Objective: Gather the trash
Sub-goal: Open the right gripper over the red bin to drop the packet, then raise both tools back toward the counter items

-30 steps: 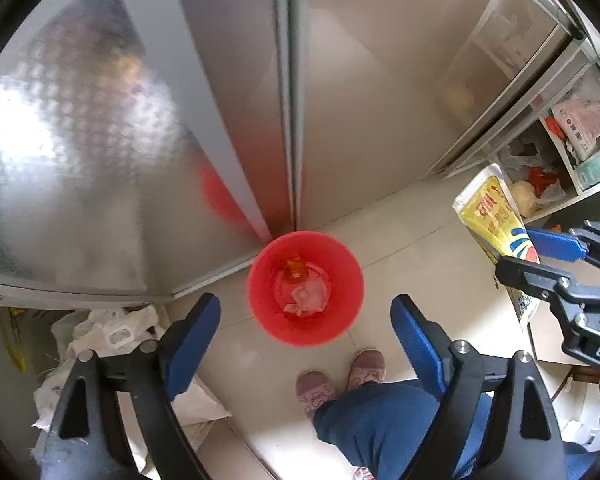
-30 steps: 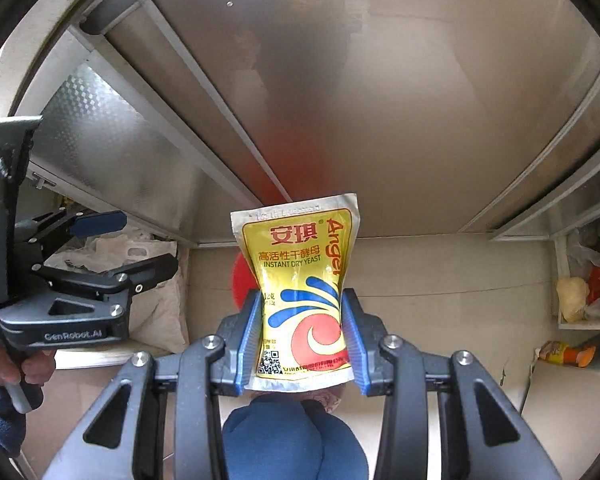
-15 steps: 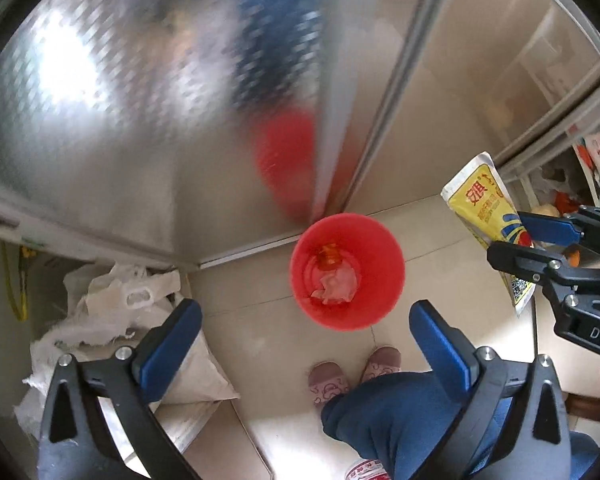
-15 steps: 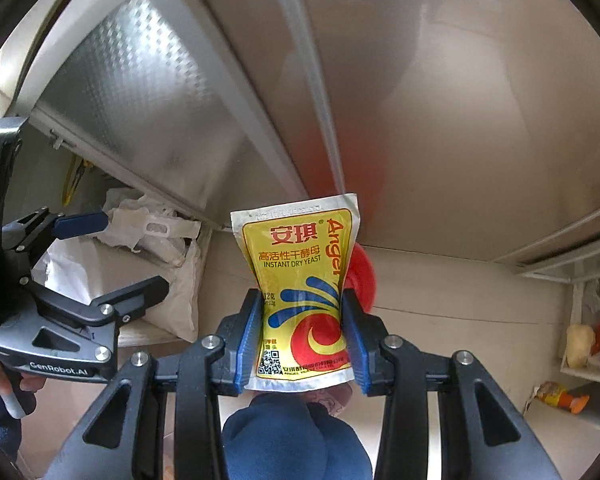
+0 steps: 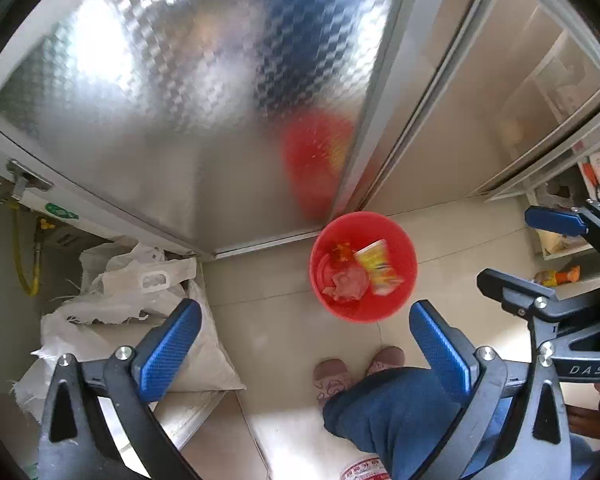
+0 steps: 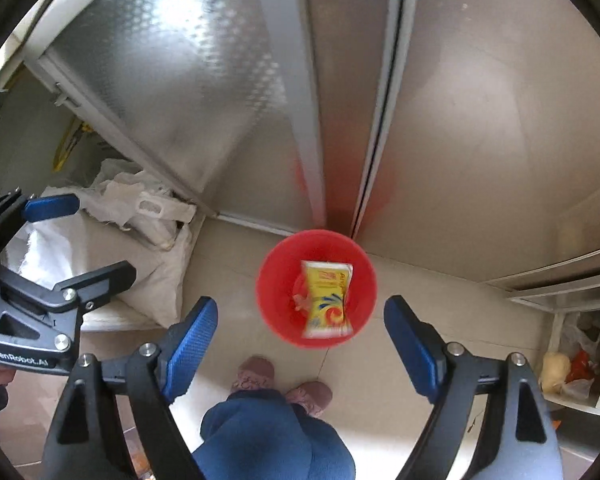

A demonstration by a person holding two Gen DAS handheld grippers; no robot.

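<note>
Right tool point(image 6: 300, 328): jaws spread wide, nothing between the blue pads point(image 6: 194, 334). It hangs high over the red bin point(image 6: 274, 280), bin mouth framed between the fingers. Left tool point(image 5: 304, 344): jaws likewise wide apart, empty, looking down on the same bin from slightly to the left.

Yellow yeast packet point(image 6: 327, 300): inside the bin's outline, label side up, slightly blurred. Cannot tell whether it is in mid-fall or already resting on the contents. Left view shows it beside crumpled pinkish scraps point(image 5: 346, 282) and a small orange item on the bin floor.

Bin stands on the tiled floor point(image 6: 228, 276) against the foot of the metal cabinet doors point(image 6: 340, 92). White sacks point(image 6: 112, 240) lie to the left; the person's slippers point(image 6: 256, 372) are just short of the bin.

Judgement: step in hand is the drop, and it looks nearly done. To do it well, hold the right tool level and centred over the mouth until the packet settles, jaws kept wide so no edge snags. An orange-capped item on the low shelf point(image 5: 556, 276) at right may be further trash; uncertain.
</note>
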